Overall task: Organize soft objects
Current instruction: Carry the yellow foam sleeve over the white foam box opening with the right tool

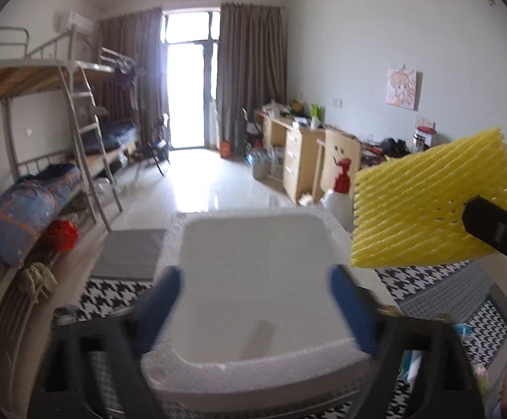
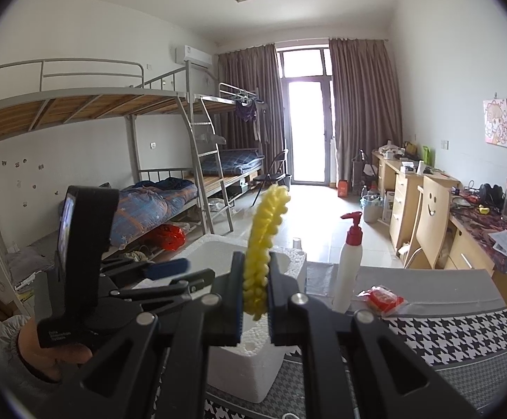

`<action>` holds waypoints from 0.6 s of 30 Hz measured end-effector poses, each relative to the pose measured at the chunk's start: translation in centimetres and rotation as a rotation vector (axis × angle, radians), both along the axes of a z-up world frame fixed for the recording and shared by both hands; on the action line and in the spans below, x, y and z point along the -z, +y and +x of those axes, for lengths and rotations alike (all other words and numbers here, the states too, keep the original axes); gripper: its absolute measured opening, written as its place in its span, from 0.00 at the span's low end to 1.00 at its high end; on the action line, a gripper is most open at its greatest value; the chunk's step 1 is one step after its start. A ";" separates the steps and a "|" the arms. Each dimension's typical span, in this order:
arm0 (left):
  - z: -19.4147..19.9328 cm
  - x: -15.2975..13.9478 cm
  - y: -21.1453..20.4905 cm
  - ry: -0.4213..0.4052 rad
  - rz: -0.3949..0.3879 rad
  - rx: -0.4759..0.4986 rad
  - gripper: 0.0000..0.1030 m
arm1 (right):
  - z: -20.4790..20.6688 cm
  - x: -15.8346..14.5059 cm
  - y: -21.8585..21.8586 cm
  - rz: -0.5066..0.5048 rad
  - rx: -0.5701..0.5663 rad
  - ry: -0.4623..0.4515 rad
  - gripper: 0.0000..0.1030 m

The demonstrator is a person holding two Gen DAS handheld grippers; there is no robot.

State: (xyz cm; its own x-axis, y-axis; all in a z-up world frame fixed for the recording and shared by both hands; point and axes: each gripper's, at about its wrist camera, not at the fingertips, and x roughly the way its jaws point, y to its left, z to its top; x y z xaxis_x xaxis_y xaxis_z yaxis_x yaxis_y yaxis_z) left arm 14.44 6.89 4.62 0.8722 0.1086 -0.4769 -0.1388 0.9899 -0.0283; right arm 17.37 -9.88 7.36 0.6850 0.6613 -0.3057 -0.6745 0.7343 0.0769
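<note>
A white foam box (image 1: 253,244) stands open on the checked tablecloth. My left gripper (image 1: 255,300) hovers open over the box's near part, blue pads apart, nothing between them. My right gripper (image 2: 256,291) is shut on a yellow foam net sleeve (image 2: 265,230), held edge-on and upright above the box (image 2: 253,356). In the left wrist view the sleeve (image 1: 428,206) hangs in the air to the right of the box, pinched at its right edge by the right gripper (image 1: 470,214). The left gripper (image 2: 169,269) also shows in the right wrist view, over the box.
A white pump bottle with a red top (image 2: 349,262) stands on the table right of the box. A red packet (image 2: 382,298) lies beside it. A grey mat (image 1: 131,251) lies left of the box. Bunk beds (image 2: 113,160) stand at left, desks (image 2: 421,188) at right.
</note>
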 end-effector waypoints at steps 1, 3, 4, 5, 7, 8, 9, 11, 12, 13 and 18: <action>-0.3 -0.1 0.0 -0.014 0.007 -0.004 0.93 | 0.0 0.0 0.0 0.001 0.002 0.001 0.13; -0.8 -0.3 0.2 -0.024 0.012 -0.013 0.97 | 0.1 0.1 -0.2 0.003 0.003 0.001 0.13; -1.0 -0.4 0.3 -0.029 0.011 -0.019 0.98 | 0.2 0.1 -0.2 0.004 0.005 0.003 0.13; -1.2 -0.4 0.5 -0.033 0.012 -0.027 0.98 | 0.2 0.2 -0.2 0.004 0.005 0.007 0.13; -1.5 -0.5 0.8 -0.043 0.015 -0.047 0.98 | 0.3 0.2 0.0 0.004 0.002 0.012 0.13; -1.7 -0.6 1.0 -0.050 0.015 -0.056 0.99 | 0.3 0.2 0.1 0.003 0.000 0.011 0.13; -1.9 -0.7 1.2 -0.054 0.015 -0.062 0.99 | 0.2 0.2 0.2 0.001 -0.002 0.010 0.13; -2.3 -0.8 1.5 -0.058 0.009 -0.071 0.99 | 0.2 0.1 0.4 0.000 -0.009 0.009 0.13; -2.5 -0.9 1.5 -0.063 0.008 -0.077 0.99 | 0.2 0.1 0.5 0.001 -0.012 0.010 0.13; -2.7 -0.9 1.7 -0.068 0.008 -0.082 0.99 | 0.2 0.1 0.7 0.001 -0.016 0.011 0.13; -3.6 -0.9 2.5 -0.086 0.003 -0.099 0.99 | 0.5 0.1 1.1 0.003 -0.029 0.014 0.13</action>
